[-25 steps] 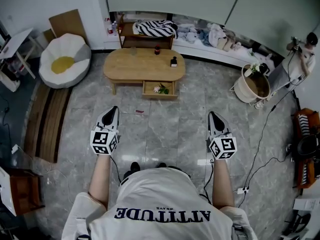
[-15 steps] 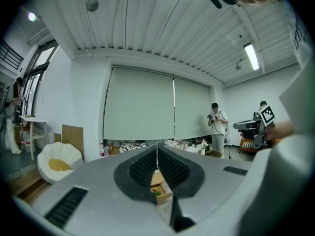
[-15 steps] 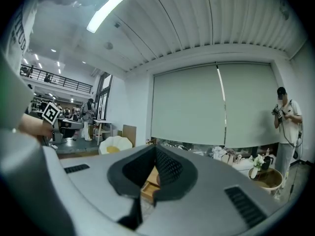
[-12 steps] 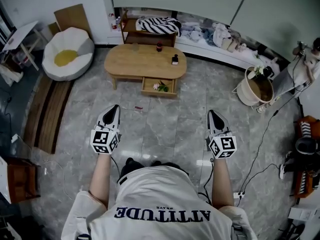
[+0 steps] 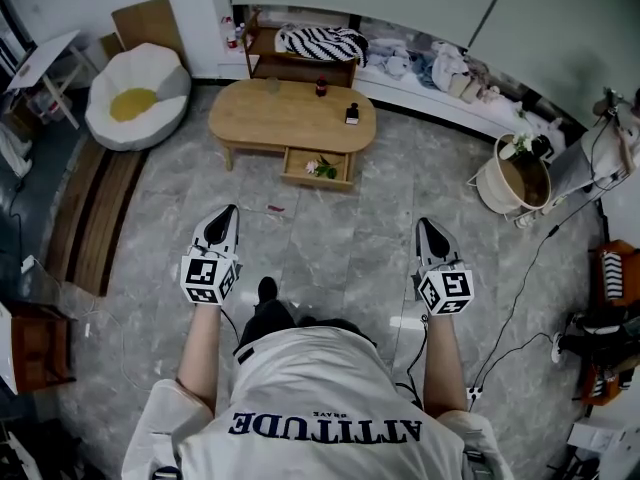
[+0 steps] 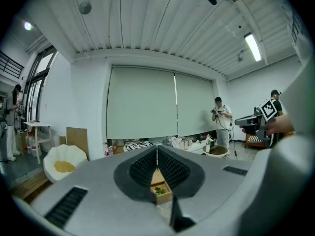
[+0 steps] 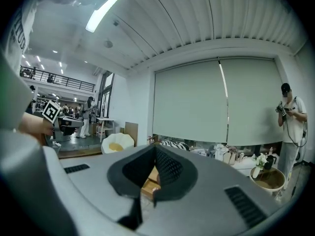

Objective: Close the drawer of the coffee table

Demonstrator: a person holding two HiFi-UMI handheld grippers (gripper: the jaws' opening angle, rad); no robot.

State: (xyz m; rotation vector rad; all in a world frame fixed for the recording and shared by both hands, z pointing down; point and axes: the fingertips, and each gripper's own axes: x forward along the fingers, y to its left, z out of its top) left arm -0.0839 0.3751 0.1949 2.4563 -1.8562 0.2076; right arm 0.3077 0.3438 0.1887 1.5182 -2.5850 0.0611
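Left gripper (image 5: 224, 220) and right gripper (image 5: 427, 230), both closed and empty, are well apart from the open drawer (image 5: 318, 171) at upper centre. An off-centre shove could skew and jam it.

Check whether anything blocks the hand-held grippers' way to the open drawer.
Nothing visible does. Only grey marble floor tiles separate the left hand-held gripper and right hand-held gripper from the open wooden drawer; one small pink scrap lies there.
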